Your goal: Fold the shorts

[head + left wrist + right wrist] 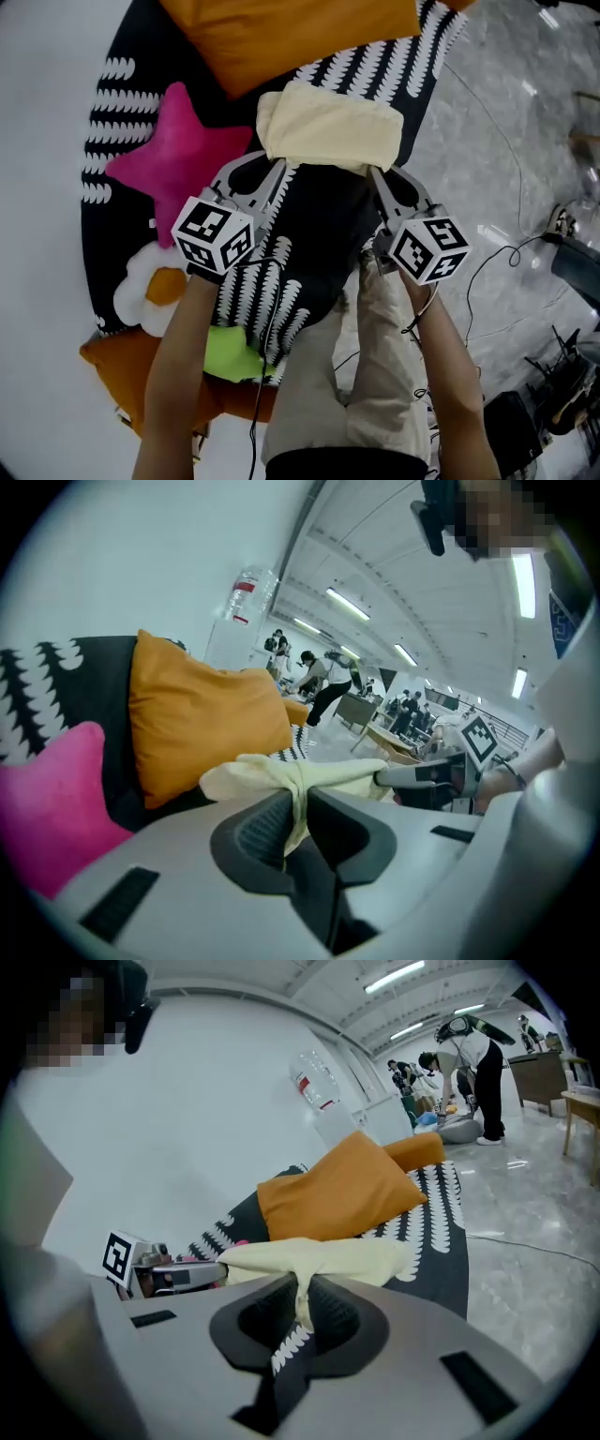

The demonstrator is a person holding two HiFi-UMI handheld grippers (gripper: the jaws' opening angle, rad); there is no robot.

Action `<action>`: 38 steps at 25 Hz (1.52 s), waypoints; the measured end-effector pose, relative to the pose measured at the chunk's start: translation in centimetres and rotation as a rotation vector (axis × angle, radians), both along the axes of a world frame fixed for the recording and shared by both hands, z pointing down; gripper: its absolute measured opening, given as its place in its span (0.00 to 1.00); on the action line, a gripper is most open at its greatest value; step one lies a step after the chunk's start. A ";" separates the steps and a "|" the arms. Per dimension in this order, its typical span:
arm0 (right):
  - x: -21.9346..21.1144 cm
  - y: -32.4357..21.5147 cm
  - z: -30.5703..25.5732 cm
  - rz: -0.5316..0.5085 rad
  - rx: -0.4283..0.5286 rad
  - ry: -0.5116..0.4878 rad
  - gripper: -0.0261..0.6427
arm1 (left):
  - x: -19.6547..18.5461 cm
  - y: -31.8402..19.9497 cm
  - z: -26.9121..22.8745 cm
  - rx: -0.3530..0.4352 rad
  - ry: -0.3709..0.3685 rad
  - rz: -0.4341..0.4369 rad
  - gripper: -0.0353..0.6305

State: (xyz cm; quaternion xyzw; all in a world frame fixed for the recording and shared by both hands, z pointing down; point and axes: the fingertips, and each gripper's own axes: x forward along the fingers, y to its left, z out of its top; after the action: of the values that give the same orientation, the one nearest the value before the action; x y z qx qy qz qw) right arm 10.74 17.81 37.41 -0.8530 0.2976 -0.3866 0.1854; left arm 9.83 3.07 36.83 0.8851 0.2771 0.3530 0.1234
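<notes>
While both claws are clenched on cloth, the pale yellow shorts [328, 127] hang stretched between them above a round black rug [112, 103] with white scalloped marks, toward twelve o'clock from the person's arms in the head view. The left claw [298, 803] pinches a bunched edge of the shorts between its dark ribbed pads, the fabric running up out of the narrow gap. The right claw [302, 1302] grips the opposite edge the same way, with the cloth gathered into a fold between its pads. Each claw can be seen from the other's own view, at the far end of the taut garment. On the rug, a large orange cushion [281, 37] lies at twelve o'clock, just beyond the shorts. A pink star cushion [183, 155] sits at nine o'clock. A white cushion with an orange centre [155, 281] lies at about seven o'clock, and a bright green cushion [232, 354] at about six o'clock. The person's legs, in beige trousers [375, 375], fill the lower middle of the head view. At three o'clock from the rug, thin cables [506, 253] trail over the grey glossy floor [525, 122]. Beyond the cushion in both claw views, several people [469, 1063] stand or bend in a bright hall.
</notes>
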 end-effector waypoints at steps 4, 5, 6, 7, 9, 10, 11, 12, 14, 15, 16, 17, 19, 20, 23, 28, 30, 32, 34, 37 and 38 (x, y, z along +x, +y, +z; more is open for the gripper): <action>-6.9 -0.6 6.0 -0.100 -0.095 -0.016 0.10 | -6.9 -0.6 6.3 -0.003 -0.068 -0.102 0.14; -9.0 -0.6 7.8 -0.132 -0.117 -0.043 0.10 | -9.1 -0.7 8.3 0.004 -0.103 -0.119 0.14; -11.1 -0.8 9.6 -0.165 -0.138 -0.078 0.10 | -11.3 -0.8 10.1 0.016 -0.142 -0.130 0.14; -13.2 -0.9 11.2 -0.202 -0.158 -0.119 0.10 | -13.4 -1.0 11.7 0.031 -0.184 -0.134 0.14; -17.2 -1.3 13.7 -0.282 -0.199 -0.192 0.10 | -17.6 -1.2 14.0 0.067 -0.268 -0.127 0.13; -18.9 -1.5 14.5 -0.320 -0.216 -0.222 0.10 | -19.4 -1.2 14.7 0.082 -0.304 -0.118 0.13; -20.4 -1.6 15.0 -0.349 -0.227 -0.247 0.10 | -20.8 -1.1 15.1 0.092 -0.331 -0.108 0.13; -21.5 -1.6 15.3 -0.371 -0.231 -0.268 0.10 | -21.9 -1.1 15.3 0.098 -0.352 -0.099 0.13; -22.8 -1.9 15.5 -0.402 -0.233 -0.304 0.10 | -23.3 -1.3 15.5 0.104 -0.387 -0.078 0.13; -23.3 -2.1 15.6 -0.424 -0.237 -0.319 0.10 | -24.0 -1.4 15.6 0.107 -0.406 -0.061 0.13; -23.9 -2.3 15.8 -0.456 -0.246 -0.334 0.11 | -24.8 -1.5 15.8 0.113 -0.430 -0.036 0.14; -24.8 -2.4 16.0 -0.503 -0.260 -0.353 0.11 | -25.9 -1.6 16.1 0.122 -0.462 -0.002 0.15; -27.3 -2.6 16.7 -0.644 -0.289 -0.410 0.22 | -28.4 -1.8 16.8 0.143 -0.534 0.080 0.32; -28.5 -2.4 17.2 -0.717 -0.296 -0.447 0.38 | -29.4 -2.1 17.2 0.154 -0.562 0.115 0.38; -30.0 -1.2 17.2 -0.822 -0.296 -0.500 0.47 | -29.6 -3.4 16.9 0.179 -0.569 0.147 0.43; -20.9 1.3 15.7 -0.517 -0.253 -0.367 0.47 | -19.6 -3.9 14.6 0.131 -0.449 0.079 0.48; -17.0 2.9 16.9 -0.299 -0.228 -0.379 0.48 | -16.3 -2.7 15.3 0.107 -0.435 0.072 0.53; -14.7 3.8 19.1 -0.174 -0.224 -0.400 0.50 | -14.3 -1.7 16.7 0.112 -0.425 0.071 0.54; -13.5 3.5 20.7 -0.112 -0.205 -0.419 0.47 | -13.3 -1.3 17.5 0.124 -0.415 0.058 0.39; -12.5 3.2 20.6 -0.035 -0.156 -0.428 0.24 | -13.4 -0.7 16.1 0.123 -0.388 0.047 0.14; -12.4 3.5 19.9 -0.035 -0.157 -0.408 0.16 | -13.9 -0.4 15.2 0.123 -0.372 0.051 0.13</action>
State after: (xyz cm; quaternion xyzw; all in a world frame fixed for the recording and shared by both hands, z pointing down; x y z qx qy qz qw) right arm -1.69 21.34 57.34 -0.7636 0.2377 -0.5764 0.1679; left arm -4.08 2.65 52.01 0.8030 0.2498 0.5300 0.1090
